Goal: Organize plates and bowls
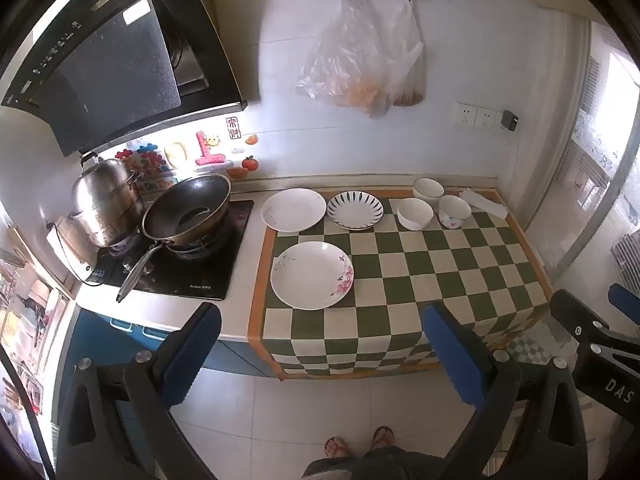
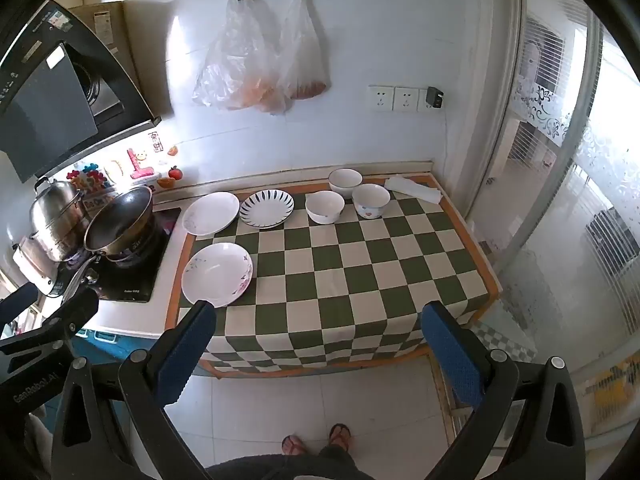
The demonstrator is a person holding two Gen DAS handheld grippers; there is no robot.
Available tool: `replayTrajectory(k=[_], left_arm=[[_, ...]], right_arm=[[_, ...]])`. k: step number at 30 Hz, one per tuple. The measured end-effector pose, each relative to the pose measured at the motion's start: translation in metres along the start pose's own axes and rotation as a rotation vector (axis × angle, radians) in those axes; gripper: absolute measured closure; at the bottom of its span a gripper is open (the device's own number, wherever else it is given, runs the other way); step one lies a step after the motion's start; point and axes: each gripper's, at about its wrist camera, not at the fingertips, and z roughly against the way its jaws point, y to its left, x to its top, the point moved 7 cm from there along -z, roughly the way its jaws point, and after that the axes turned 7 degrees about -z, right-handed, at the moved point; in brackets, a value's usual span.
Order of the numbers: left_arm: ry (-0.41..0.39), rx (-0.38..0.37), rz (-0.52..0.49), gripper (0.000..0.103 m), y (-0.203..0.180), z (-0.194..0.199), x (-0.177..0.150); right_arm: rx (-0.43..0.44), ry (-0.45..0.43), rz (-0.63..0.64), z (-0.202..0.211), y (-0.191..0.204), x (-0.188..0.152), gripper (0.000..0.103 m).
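On the green-and-white checkered cloth [image 2: 344, 272] of a kitchen counter, three white plates [image 2: 218, 274] lie apart at left and three white bowls [image 2: 325, 206] at right, nothing stacked yet. Left gripper [image 1: 320, 356] and right gripper [image 2: 320, 356] hover wide, empty.

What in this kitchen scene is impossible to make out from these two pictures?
- Plastic bags on the wall: contents only an orange blur through the film, both views.
- Small motif on the right bowl: too small to read.
- Steel pot: lid hides its contents.
- The person: only feet show; the bottom edge cuts off the rest.
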Motion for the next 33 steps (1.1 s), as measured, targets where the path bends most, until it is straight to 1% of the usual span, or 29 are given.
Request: replayTrajectory(k=[11,13,16,22,33], left_arm=[[0.000,0.000,-0.001,0.000,-0.001,-0.001,0.000],[-0.004,0.006,-0.004,0.000,-0.002,-0.002,0.000],[-0.006,0.005,0.000,0.000,0.008,0.000,0.002],[-0.009,0.007,0.000,0.000,0.006,0.001,0.001],[-0.008,0.010,-0.001,0.000,0.007,0.001,-0.004]], right_arm=[[0.013,0.006,-0.006,0.000,0.000,-0.001,0.000],[0.012,0.014,-0.009,-0.002,-0.001,0.001,0.000],[0.005,0.012,-0.005,-0.001,-0.002,0.002,0.000],[-0.002,0.001,0.000,-0.001,-0.001,0.000,0.000],[-0.003,0.007,0.001,-0.001,0.000,-0.002,0.000]])
